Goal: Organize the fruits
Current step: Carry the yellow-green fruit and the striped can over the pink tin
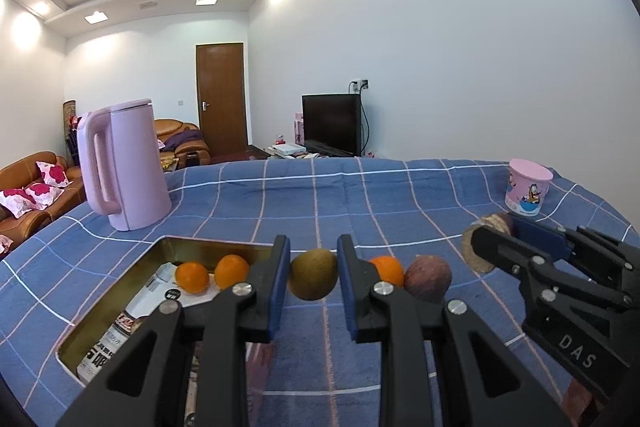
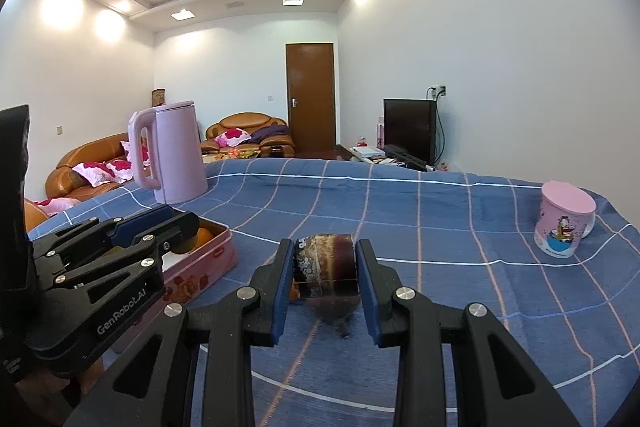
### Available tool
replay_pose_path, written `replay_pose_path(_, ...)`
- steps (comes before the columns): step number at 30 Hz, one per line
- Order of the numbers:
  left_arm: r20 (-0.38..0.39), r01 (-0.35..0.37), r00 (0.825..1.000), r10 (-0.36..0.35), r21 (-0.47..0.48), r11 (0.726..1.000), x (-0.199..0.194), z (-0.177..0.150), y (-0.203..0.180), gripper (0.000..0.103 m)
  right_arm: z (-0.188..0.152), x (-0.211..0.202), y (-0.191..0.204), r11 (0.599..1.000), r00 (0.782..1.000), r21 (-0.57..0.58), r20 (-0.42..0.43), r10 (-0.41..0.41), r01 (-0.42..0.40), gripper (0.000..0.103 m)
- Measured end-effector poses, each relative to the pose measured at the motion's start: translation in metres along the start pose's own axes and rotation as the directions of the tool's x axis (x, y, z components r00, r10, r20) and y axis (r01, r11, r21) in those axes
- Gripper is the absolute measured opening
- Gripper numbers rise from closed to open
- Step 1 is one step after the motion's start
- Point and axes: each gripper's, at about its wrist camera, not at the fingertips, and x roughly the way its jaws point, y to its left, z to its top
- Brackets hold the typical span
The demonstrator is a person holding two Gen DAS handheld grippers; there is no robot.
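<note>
My left gripper (image 1: 313, 277) is shut on a green-brown kiwi-like fruit (image 1: 313, 274), held above the blue checked cloth just right of the gold tin (image 1: 168, 247). Two oranges (image 1: 192, 277) lie in the tin on printed packets. Another orange (image 1: 387, 269) and a dark purple fruit (image 1: 428, 278) lie on the cloth to the right. My right gripper (image 2: 325, 269) is shut on a short brown patterned cylinder (image 2: 325, 269), also in the left wrist view (image 1: 486, 245). The left gripper shows in the right wrist view (image 2: 176, 233) beside the tin (image 2: 208, 263).
A lilac kettle (image 1: 128, 165) stands at the cloth's far left. A pink cartoon cup (image 1: 527, 191) stands at the far right, near the table edge. Sofas, a door and a TV lie beyond the table.
</note>
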Motion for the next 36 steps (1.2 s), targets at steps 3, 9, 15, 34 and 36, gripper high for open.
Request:
replay_pose_path(3, -0.004, -0.005, 1.0, 0.005, -0.008, 1.0, -0.002, 0.0, 0.007, 0.025, 0.001, 0.004, 0.007, 1.0, 1.0, -0.008, -0.005, 0.013, -0.013, 0.033)
replay_pose_path(9, -0.014, -0.029, 1.0, 0.028, -0.027, 0.999, -0.006, -0.001, 0.024, 0.025, 0.004, 0.014, 0.02, 0.999, 0.999, -0.018, -0.017, 0.048, -0.048, 0.033)
replay_pose_path(15, -0.031, -0.057, 0.998, 0.055, -0.049, 0.997, -0.006, -0.002, 0.043, 0.025, 0.006, 0.025, 0.038, 0.996, 0.996, -0.032, -0.035, 0.087, -0.088, 0.033)
replay_pose_path(34, -0.083, -0.161, 0.985, 0.153, -0.101, 0.982, -0.008, -0.009, 0.101, 0.025, 0.014, 0.058, 0.098, 0.973, 0.975, -0.09, -0.091, 0.203, -0.211, 0.033)
replay_pose_path(36, -0.091, -0.177, 0.982, 0.168, -0.105, 0.979, -0.008, -0.011, 0.107, 0.025, 0.015, 0.061, 0.104, 0.969, 0.972, -0.099, -0.097, 0.215, -0.225, 0.033)
